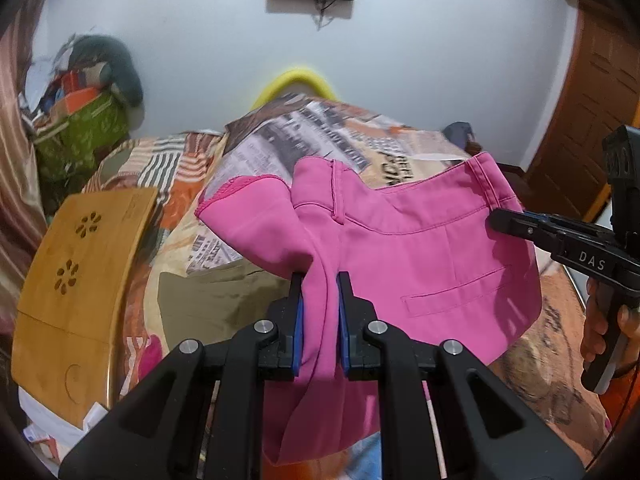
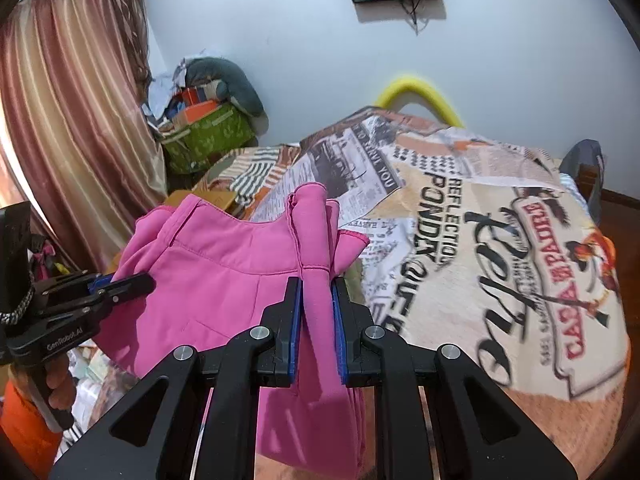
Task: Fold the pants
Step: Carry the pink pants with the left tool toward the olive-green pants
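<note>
The pink pants (image 1: 420, 256) hang in the air above the bed, held at the waistband end, back pocket showing. My left gripper (image 1: 320, 280) is shut on a bunched part of the pink fabric. My right gripper (image 2: 316, 284) is shut on another bunch of the pants (image 2: 224, 280). In the left wrist view the right gripper (image 1: 496, 218) clamps the waistband corner from the right. In the right wrist view the left gripper (image 2: 148, 280) clamps the cloth from the left. The legs hang down below both grippers.
A bed with a printed newspaper-pattern blanket (image 2: 500, 248) lies below. A wooden lap tray (image 1: 76, 288) lies at its left side. A green box of clutter (image 1: 84, 136) and a curtain (image 2: 68, 112) stand at the left. A wooden door (image 1: 592, 120) is at the right.
</note>
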`<state>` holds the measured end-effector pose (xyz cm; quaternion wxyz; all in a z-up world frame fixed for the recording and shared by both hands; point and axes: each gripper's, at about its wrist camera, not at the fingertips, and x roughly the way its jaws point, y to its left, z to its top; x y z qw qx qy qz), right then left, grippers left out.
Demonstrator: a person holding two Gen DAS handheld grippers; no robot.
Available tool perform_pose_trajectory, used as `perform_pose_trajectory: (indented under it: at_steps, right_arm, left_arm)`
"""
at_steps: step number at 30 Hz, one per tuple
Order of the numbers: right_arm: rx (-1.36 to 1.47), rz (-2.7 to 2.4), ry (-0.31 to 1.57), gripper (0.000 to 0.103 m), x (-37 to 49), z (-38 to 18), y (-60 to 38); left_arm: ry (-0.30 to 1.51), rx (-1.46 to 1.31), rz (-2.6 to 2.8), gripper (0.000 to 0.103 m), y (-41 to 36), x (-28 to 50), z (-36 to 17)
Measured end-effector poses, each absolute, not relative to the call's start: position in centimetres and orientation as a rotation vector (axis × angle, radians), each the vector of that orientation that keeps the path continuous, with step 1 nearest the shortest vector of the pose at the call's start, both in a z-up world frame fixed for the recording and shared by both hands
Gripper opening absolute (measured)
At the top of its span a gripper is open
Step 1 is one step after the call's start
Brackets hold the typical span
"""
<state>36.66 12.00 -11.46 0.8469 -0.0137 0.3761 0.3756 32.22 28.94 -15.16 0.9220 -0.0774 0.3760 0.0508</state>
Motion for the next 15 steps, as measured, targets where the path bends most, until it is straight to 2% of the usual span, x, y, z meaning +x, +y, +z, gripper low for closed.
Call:
perform_pose_trajectory:
  at_steps: [15]
  right_arm:
    - [-0.159, 0.782, 0.946, 0.013, 41.0, -19.9, 17.7]
  left_arm:
    - [0.985, -0.150, 0.188, 0.015, 34.1, 38.3, -26.4]
